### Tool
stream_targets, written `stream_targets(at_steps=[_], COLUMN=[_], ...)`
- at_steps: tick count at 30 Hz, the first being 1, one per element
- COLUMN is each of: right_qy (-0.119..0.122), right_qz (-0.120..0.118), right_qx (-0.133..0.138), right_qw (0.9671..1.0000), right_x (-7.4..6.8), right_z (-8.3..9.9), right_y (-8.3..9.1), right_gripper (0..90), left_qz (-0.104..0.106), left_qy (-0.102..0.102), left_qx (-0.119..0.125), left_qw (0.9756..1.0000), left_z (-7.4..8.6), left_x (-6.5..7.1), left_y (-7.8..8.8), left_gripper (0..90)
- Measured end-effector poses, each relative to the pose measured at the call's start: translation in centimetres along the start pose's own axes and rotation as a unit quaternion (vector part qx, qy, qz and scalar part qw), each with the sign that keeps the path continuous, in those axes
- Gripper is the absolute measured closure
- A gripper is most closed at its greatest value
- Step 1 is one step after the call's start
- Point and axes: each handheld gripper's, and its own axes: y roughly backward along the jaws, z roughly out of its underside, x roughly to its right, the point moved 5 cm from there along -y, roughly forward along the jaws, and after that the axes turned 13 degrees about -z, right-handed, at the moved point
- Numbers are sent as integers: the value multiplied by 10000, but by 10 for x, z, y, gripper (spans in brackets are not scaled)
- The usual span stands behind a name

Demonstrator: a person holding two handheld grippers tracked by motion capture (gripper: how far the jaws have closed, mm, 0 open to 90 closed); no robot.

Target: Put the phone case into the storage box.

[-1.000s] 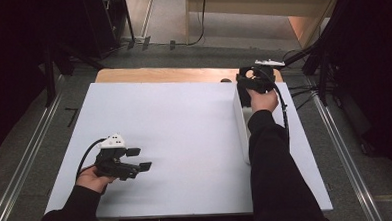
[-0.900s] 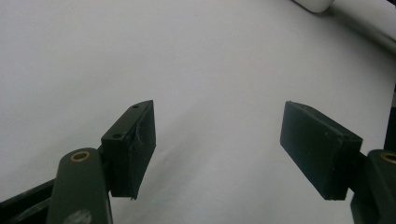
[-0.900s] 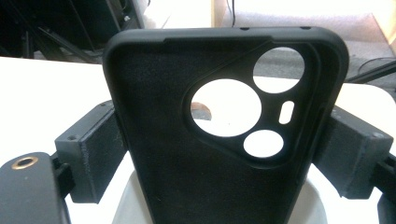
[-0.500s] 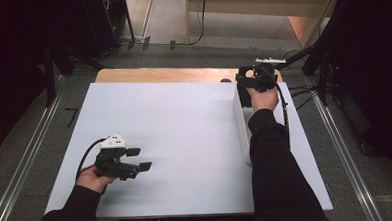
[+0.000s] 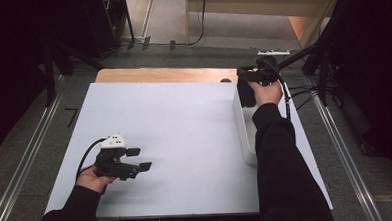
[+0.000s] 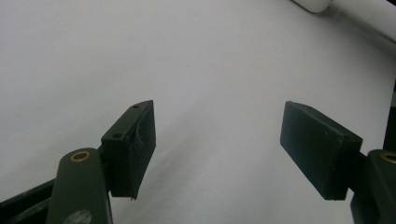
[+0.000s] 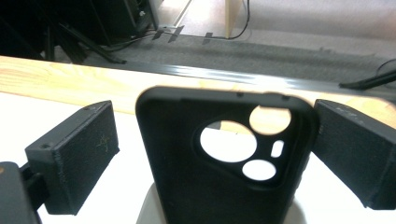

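View from above and along each tool. My right gripper is at the far end of a white tray that lies along the right side of the bench. Its jaws have just been opening and now stand spread, with a black phone case upright between them. In the right gripper view, the case shows its hollow inner face and its camera cut-outs toward the camera. A clear gap separates the case from the jaw on the left of that view. The jaw on the right of that view sits just beside the case's edge, and I cannot tell whether it touches. The foot of the case stands in the white tray, below the jaws. Beyond the jaw tips runs a wooden strip at the bench's far edge, then grey floor with cables. My left gripper is over the near left part of the bench, well apart from the tray. Its jaws are spread and nothing lies between them. In the left gripper view, bare white bench lies beneath and ahead of the tips, and a rounded white corner of the tray shows far beyond them, at the upper right.
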Motion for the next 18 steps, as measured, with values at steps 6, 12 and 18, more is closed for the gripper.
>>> stream_targets(at_steps=[6,12,18], right_qy=[6,5,85], right_qz=[-33,-78,-225], right_qx=[46,3,-60], right_qw=[10000,10000,9997], right_x=[-2,-3,-8], right_z=[-14,-23,-27], right_y=[9,16,22], right_gripper=[8,9,18], left_qz=[20,24,36], left_qy=[9,-14,4], left_qx=[19,-10,-43], left_qw=[10000,10000,10000], left_z=[-1,0,0], left_x=[0,1,1], left_y=[1,0,-1], left_gripper=[264,264,264])
